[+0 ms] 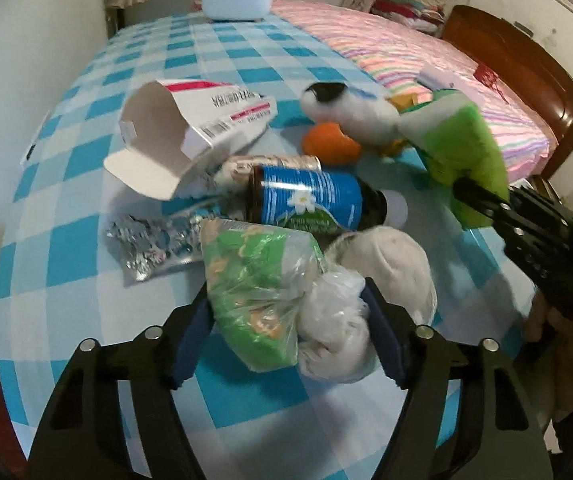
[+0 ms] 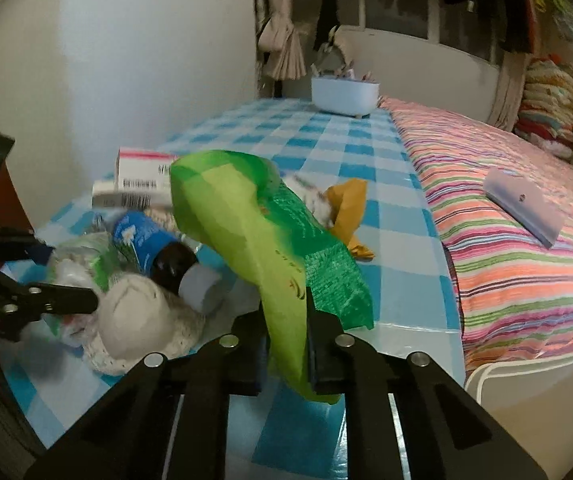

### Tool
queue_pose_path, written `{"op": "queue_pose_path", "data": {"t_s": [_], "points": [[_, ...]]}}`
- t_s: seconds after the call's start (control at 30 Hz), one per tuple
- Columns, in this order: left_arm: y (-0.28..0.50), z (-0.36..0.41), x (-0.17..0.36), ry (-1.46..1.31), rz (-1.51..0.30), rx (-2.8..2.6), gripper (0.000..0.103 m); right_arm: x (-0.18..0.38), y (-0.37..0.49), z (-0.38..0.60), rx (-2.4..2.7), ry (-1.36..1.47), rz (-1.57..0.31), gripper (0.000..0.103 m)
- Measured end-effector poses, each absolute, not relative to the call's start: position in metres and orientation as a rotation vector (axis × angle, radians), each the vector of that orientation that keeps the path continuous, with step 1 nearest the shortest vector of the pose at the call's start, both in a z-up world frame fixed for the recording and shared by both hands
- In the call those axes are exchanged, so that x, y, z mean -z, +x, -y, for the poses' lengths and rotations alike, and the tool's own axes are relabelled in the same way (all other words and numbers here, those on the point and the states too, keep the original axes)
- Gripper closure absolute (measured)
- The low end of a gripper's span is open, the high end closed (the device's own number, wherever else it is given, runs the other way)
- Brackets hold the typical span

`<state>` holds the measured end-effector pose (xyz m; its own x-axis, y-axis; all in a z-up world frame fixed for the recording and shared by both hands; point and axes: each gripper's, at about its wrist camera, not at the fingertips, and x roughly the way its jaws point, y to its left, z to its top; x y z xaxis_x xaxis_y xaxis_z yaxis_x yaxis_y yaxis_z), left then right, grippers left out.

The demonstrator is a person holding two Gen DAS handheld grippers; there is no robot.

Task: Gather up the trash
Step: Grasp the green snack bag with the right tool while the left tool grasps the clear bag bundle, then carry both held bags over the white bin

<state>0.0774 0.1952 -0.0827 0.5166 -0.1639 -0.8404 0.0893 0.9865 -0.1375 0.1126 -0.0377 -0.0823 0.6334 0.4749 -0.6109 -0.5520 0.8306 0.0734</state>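
Note:
On the blue checked tablecloth (image 1: 86,280) lies a heap of trash. My left gripper (image 1: 286,300) has its blue pads against both sides of a clear plastic bag (image 1: 262,296) that holds green printed wrapping and white wads. My right gripper (image 2: 286,320) is shut on the lower end of a green snack packet (image 2: 246,220), which stands tilted above the table; the packet (image 1: 458,148) also shows in the left wrist view, at the right. Behind the bag lie a brown bottle with a blue label (image 1: 310,200), an open white carton (image 1: 174,136) and crumpled foil (image 1: 146,244).
A pale knitted lump (image 1: 386,264) lies beside the bag, with an orange piece (image 1: 330,142) farther back. A white tub (image 1: 238,0) stands at the table's far end. A striped bed (image 2: 506,240) runs along the right. A white lidded bin (image 2: 534,392) sits below the table's corner.

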Motion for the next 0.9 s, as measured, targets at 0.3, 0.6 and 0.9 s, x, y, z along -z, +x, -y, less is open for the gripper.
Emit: {"op": "queue_pose_path", "data": {"t_s": [0.3, 0.6, 0.9], "points": [[0.075, -0.2, 0.057, -0.081, -0.906, 0.079, 0.037, 0.069, 0.107, 0.057, -0.572, -0.022, -0.578, 0.089], [0.075, -0.177, 0.037, -0.066, -0.838, 0.091, 0.037, 0.063, 0.103, 0.075, -0.53, 0.017, -0.549, 0.089], [0.081, -0.128, 0.023, -0.02, -0.801, 0.18, 0.037, 0.058, 0.098, 0.101, -0.474, 0.034, -0.526, 0.089]]}}
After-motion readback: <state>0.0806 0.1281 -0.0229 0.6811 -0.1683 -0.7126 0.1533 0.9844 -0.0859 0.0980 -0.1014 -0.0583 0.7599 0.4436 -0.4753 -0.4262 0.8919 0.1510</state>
